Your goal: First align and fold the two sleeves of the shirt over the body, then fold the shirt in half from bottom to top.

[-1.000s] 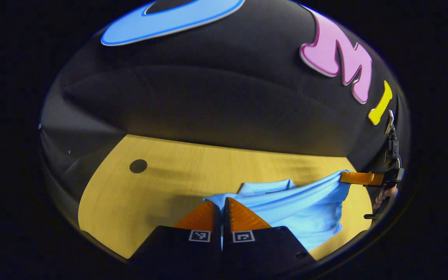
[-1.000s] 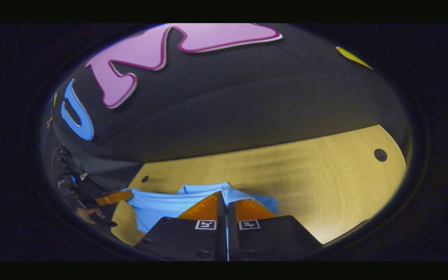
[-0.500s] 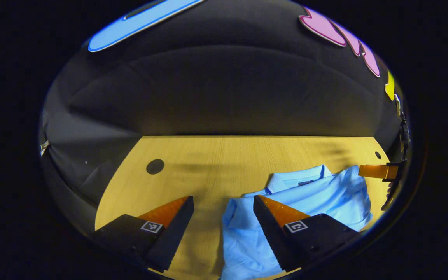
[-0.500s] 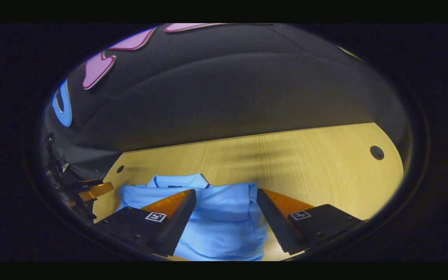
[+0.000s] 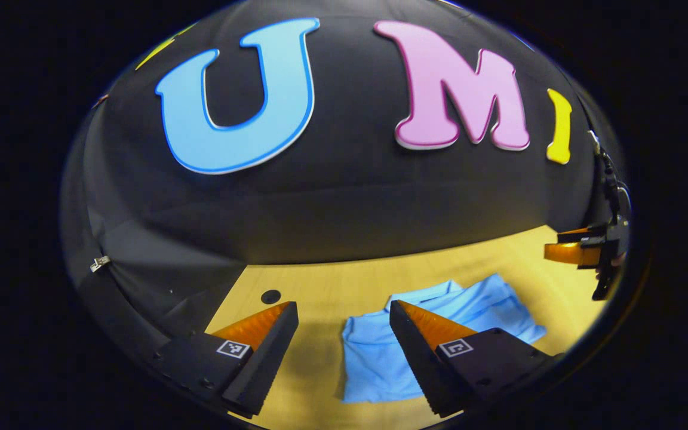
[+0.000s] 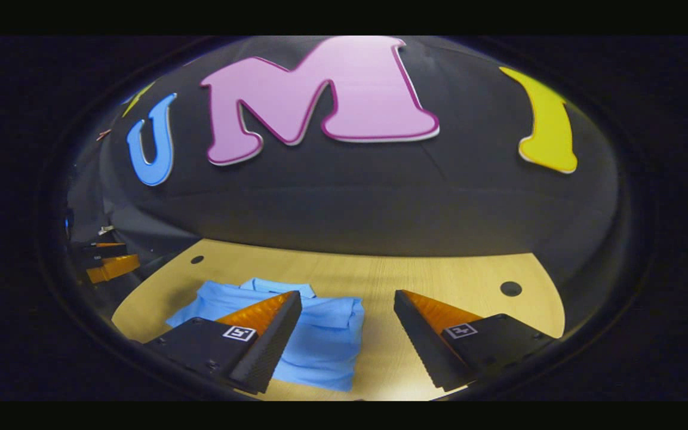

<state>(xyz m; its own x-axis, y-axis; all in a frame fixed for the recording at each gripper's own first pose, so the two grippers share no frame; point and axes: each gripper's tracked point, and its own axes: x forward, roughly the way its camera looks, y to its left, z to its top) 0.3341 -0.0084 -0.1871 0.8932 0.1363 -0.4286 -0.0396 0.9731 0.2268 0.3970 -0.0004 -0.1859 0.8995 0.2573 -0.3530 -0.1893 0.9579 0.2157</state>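
Shirt is lying folded on the desk, collar toward the wall. Left gripper is hovering above the desk with fingers spread wide, holding nothing; the shirt is showing between and behind them. Right gripper is likewise hanging over the shirt's edge, fingers apart, gripping nothing. Round holes are showing in the desk near its far corners.
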